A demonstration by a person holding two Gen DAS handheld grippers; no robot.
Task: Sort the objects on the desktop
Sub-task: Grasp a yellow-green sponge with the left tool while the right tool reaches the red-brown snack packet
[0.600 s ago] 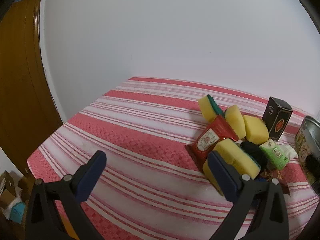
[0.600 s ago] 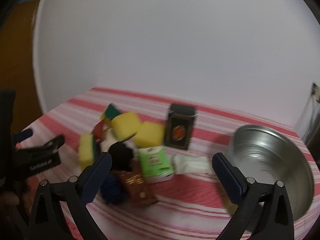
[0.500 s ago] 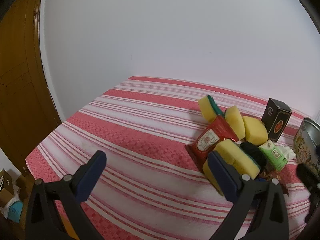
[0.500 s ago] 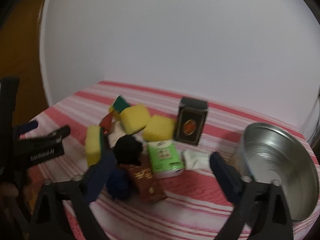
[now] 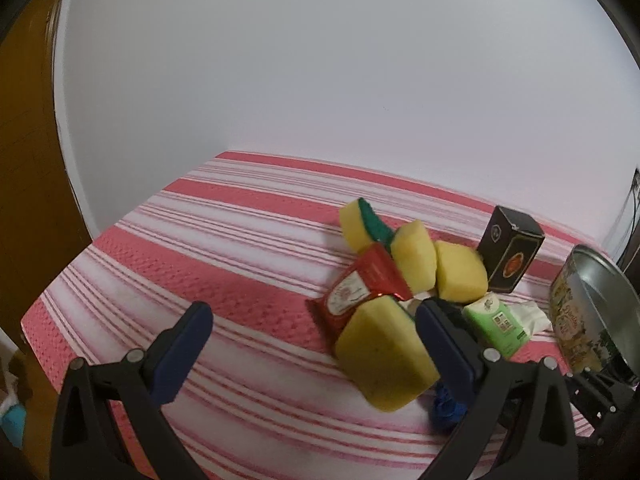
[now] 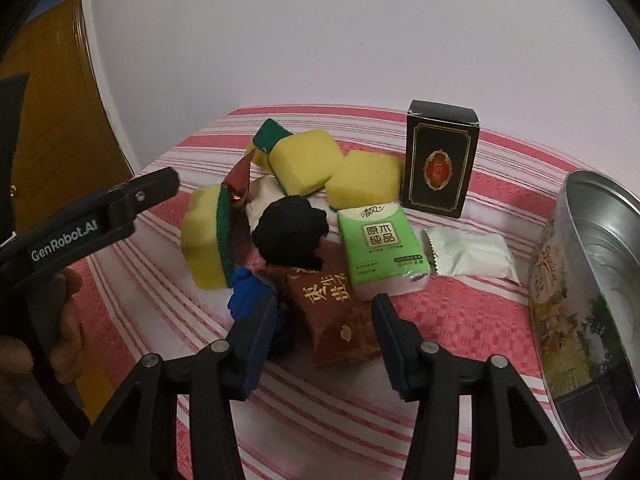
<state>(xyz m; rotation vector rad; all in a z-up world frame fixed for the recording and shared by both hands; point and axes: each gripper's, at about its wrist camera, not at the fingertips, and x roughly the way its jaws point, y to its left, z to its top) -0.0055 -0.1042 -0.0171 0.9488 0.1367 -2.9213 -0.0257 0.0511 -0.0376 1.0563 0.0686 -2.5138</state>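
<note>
A pile of objects lies on a red-and-white striped cloth: several yellow sponges, a red packet, a brown packet, a green tissue pack, a white sachet, a black lump, a blue object and an upright black box. My right gripper is partly open, its jaws on either side of the brown packet's near end. My left gripper is open and empty, its right finger beside the nearest sponge.
A metal tin lies on its side at the right, its opening facing the pile. A white wall runs behind the table. A wooden door stands at the left. The left gripper's arm crosses the left of the right wrist view.
My right gripper has moved forward and down to the pile and narrowed around the brown packet. My left gripper has moved closer to the nearest sponge.
</note>
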